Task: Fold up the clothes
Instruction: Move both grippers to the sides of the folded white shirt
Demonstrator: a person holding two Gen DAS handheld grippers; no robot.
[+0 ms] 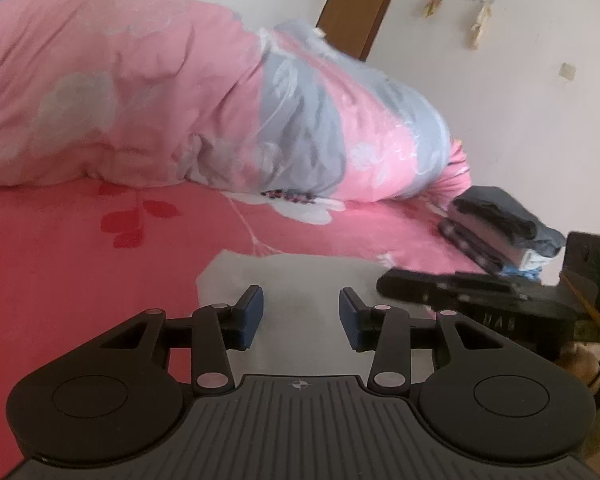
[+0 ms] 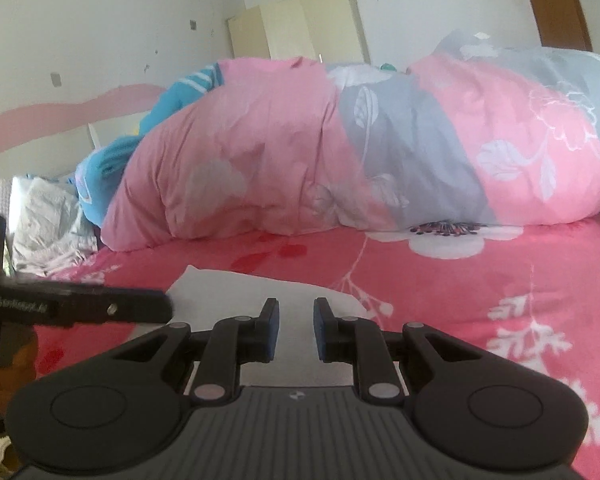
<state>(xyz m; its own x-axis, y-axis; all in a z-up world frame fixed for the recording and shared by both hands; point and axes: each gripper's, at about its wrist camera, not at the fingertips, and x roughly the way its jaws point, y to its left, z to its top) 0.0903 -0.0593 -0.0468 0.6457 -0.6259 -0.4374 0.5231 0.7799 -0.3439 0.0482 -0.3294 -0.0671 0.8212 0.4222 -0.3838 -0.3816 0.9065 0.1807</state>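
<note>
left gripper: fingers spread wide, nothing between the pads. I see only grey cloth through the gap.
right gripper: fingers parted too, narrower gap, nothing pinched.
garment: pale grey garment lies flat on the bed sheet, right under and ahead of both sets of fingers. Its far edge sits just past the tips, with one corner ahead-left of my left fingers. Blur hides whether it is one layer or already doubled.
stage: I can't call it. A flat cloth with both grippers empty fits one spread out for folding, or one just folded and let go.
stack: folded dark clothes sit ahead-right of the left fingers, at the bed edge.
risk 1: both grippers sit close together over the same cloth. The right one shows beside my left fingers, so a sideways move could knock them together.
risk 2: any pinch on the thin cloth could also catch the sheet underneath, and the fold would then drag.
risk 3: the stack is near the edge, so a sweep to the right could tip it off.
risk 4: the bunched pink quilt lies ahead of the fingers, and a long forward reach would snag it.
</note>
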